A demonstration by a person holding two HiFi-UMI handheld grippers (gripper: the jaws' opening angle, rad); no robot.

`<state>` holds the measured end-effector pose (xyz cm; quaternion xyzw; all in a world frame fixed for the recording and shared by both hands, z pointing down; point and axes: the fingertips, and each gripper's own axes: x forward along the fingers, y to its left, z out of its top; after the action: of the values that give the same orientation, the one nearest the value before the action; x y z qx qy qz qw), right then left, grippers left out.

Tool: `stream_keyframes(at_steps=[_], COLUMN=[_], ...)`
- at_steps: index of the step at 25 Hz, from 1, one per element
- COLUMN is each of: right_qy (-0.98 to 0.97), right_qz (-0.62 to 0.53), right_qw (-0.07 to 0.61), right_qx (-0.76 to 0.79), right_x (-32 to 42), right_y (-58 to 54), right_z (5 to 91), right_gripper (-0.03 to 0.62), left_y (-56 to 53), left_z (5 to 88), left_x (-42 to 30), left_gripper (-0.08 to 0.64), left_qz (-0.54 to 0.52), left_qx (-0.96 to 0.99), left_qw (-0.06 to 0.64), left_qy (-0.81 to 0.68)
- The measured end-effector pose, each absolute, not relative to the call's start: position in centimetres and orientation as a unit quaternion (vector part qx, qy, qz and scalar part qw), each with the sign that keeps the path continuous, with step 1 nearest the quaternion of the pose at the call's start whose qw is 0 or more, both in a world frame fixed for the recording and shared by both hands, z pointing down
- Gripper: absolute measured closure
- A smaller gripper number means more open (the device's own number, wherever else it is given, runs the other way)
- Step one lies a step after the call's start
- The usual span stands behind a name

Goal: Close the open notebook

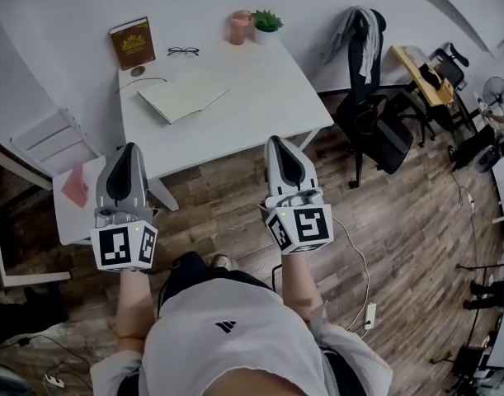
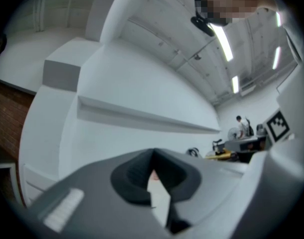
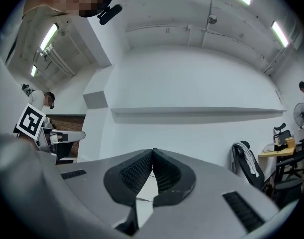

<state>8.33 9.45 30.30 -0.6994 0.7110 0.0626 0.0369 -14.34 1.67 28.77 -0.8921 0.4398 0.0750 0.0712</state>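
The open notebook (image 1: 183, 97) lies flat with pale pages up on the left half of the white table (image 1: 260, 106). Both grippers hover over the wooden floor, short of the table's near edge and well apart from the notebook. The left gripper (image 1: 132, 148) is at the table's left front corner and the right gripper (image 1: 276, 141) at its right front edge. In the left gripper view the left gripper (image 2: 152, 153) has its jaws pressed together with nothing between them. The right gripper (image 3: 152, 152) looks the same in the right gripper view. The notebook appears in neither gripper view.
On the table's far side stand a brown book (image 1: 132, 44), glasses (image 1: 183, 52), a pink cup (image 1: 240, 27) and a small plant (image 1: 266, 21). A low white side table (image 1: 70, 213) holds a red item to the left. A black chair (image 1: 375, 114) with a jacket stands right.
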Motion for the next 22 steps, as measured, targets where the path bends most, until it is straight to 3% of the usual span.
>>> stream_keyframes(at_steps=[22], right_qy=[0.706], right_qz=[0.064], right_qw=[0.035], right_qx=[-0.704], right_x=[13.4], right_y=[-7.7], right_z=[30.4], right_gripper=[0.601], left_y=[-15.4], left_z=[29.5], left_x=[-8.9], left_gripper=[0.552], left_qz=[0.073], left_qx=[-0.898], left_qw=[0.066], left_qy=[0.429])
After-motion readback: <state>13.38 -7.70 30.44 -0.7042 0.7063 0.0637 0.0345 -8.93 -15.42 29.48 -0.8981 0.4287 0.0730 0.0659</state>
